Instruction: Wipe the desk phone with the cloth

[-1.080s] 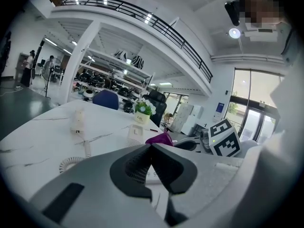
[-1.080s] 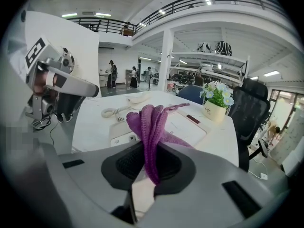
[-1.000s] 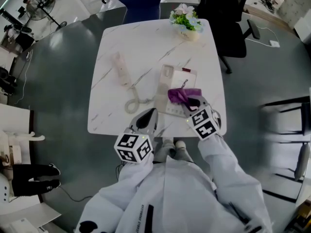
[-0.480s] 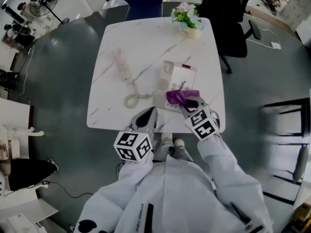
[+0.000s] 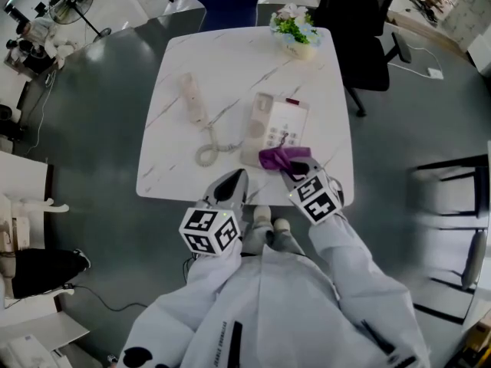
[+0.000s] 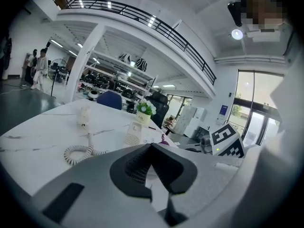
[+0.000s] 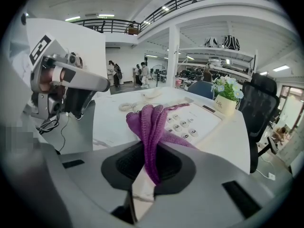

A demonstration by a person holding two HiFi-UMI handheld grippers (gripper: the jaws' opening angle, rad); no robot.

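Left gripper low, fingers together; right gripper forward, fingers pinched on cloth.

An open-plan office: swivel chair, mezzanine railing, marble-topped table.

The handset lies left of the desk phone, the cloth on its near edge, flowers behind.

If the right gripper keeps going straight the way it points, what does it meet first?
The phone: the right gripper, shut on the cloth, points at its keypad, where the cloth's end is draped. Probably the phone's near edge first; depth is unclear.
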